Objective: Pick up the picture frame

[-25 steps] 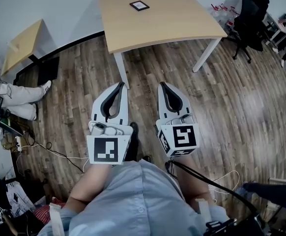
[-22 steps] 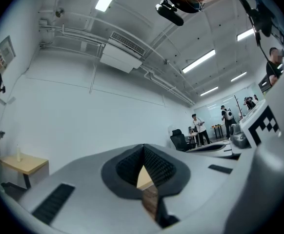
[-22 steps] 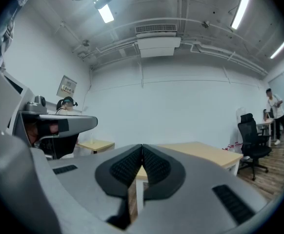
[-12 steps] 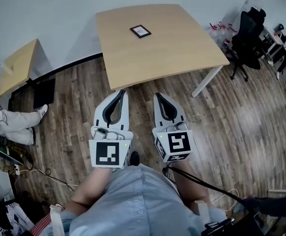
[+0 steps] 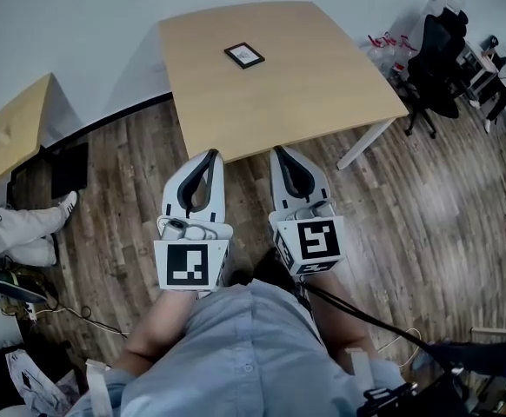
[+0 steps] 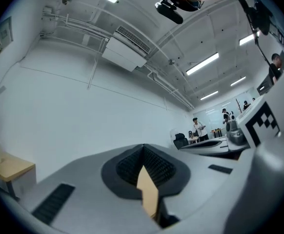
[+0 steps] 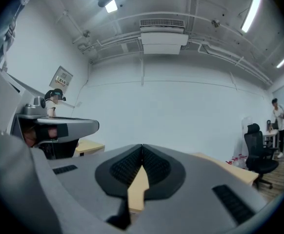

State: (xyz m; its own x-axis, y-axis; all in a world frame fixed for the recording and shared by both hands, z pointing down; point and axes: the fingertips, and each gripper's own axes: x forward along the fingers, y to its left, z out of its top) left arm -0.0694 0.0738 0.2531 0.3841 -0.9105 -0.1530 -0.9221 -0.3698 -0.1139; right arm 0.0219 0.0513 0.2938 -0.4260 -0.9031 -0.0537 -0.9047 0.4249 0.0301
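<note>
Both claws are sitting closer to the table than a second ago: in the head view their tips are now reaching its near edge, where floorboards were showing in between. We are keeping the left claw [image 5: 208, 158] and the right claw [image 5: 282, 155] fully closed on nothing, with their ribbed black pads pressed together. We are holding them side by side, since we judge this as the approach stage, with no grasp due yet. The picture frame [image 5: 244, 55], a small flat rectangle with a dark border and pale centre, is lying on the far half of the smooth, light wooden table [image 5: 322, 89], well apart from both claws. Dark planked floor [image 5: 427, 207] is surrounding the table.
</note>
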